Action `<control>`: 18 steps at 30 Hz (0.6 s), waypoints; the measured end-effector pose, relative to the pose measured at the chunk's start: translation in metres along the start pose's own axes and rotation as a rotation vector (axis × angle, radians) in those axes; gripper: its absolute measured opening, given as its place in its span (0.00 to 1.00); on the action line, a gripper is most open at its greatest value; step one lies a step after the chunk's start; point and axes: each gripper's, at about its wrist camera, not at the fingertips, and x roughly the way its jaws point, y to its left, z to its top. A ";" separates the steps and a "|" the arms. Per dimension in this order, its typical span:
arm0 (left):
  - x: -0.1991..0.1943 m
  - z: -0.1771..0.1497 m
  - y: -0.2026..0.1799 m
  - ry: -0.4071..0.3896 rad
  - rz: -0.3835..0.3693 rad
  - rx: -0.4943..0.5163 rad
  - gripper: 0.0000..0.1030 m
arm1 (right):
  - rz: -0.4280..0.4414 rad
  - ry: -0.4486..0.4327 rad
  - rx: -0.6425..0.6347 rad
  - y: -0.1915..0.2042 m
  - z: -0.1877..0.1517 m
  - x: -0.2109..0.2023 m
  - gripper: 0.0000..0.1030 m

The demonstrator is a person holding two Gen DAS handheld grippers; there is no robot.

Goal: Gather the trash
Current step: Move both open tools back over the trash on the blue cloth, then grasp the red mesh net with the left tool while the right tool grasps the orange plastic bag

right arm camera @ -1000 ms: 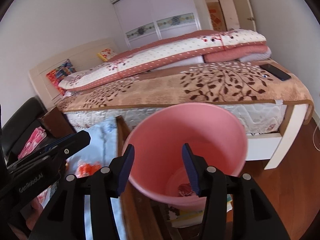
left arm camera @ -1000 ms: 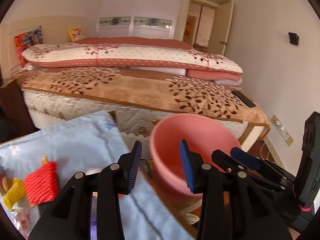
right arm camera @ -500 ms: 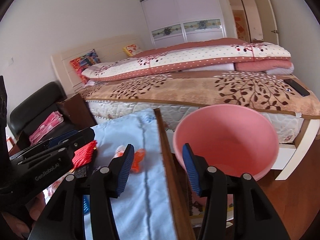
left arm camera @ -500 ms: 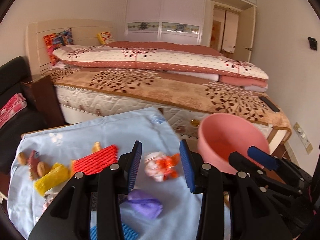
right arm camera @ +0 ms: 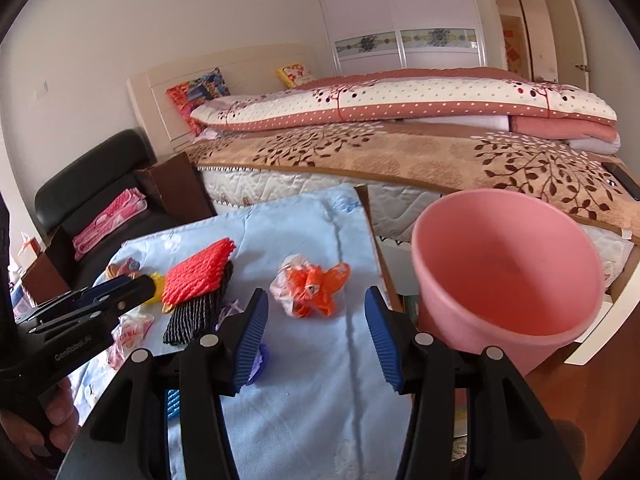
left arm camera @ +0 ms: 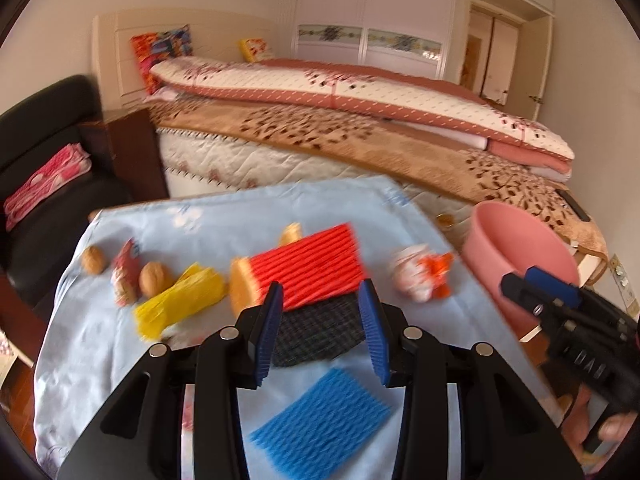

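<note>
Trash lies on a table under a light blue cloth (left arm camera: 224,216): a red foam net (left arm camera: 308,264), a black net (left arm camera: 316,336) under it, a blue net (left arm camera: 320,412), a yellow net (left arm camera: 180,300), a snack wrapper (left arm camera: 126,276) and a crumpled orange-and-white wrapper (right arm camera: 312,288). My left gripper (left arm camera: 322,332) hovers open above the black net and holds nothing. Just short of the orange wrapper, my right gripper (right arm camera: 318,332) is open and empty too. A pink bin (right arm camera: 504,280) stands off the table's right edge.
Two walnuts (left arm camera: 93,260) (left arm camera: 154,284) lie at the cloth's left end. A purple scrap (right arm camera: 260,356) peeks from behind the right gripper's left finger. A bed (right arm camera: 400,152) runs behind the table, with a black chair (left arm camera: 48,128) at the left.
Both grippers have swung left, away from the pink bin and over the table. The bin now sits at the right of both views, and the trash has come into view. The jaws look unchanged.
</note>
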 end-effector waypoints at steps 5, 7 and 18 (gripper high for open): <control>0.003 -0.013 0.024 0.044 0.023 -0.039 0.38 | 0.006 0.033 -0.004 0.002 -0.002 0.014 0.54; 0.006 -0.013 0.030 0.063 0.013 -0.057 0.39 | 0.010 0.047 0.001 0.001 -0.003 0.020 0.54; 0.034 0.016 0.034 0.103 -0.063 -0.144 0.52 | 0.008 0.078 0.025 -0.007 0.005 0.035 0.54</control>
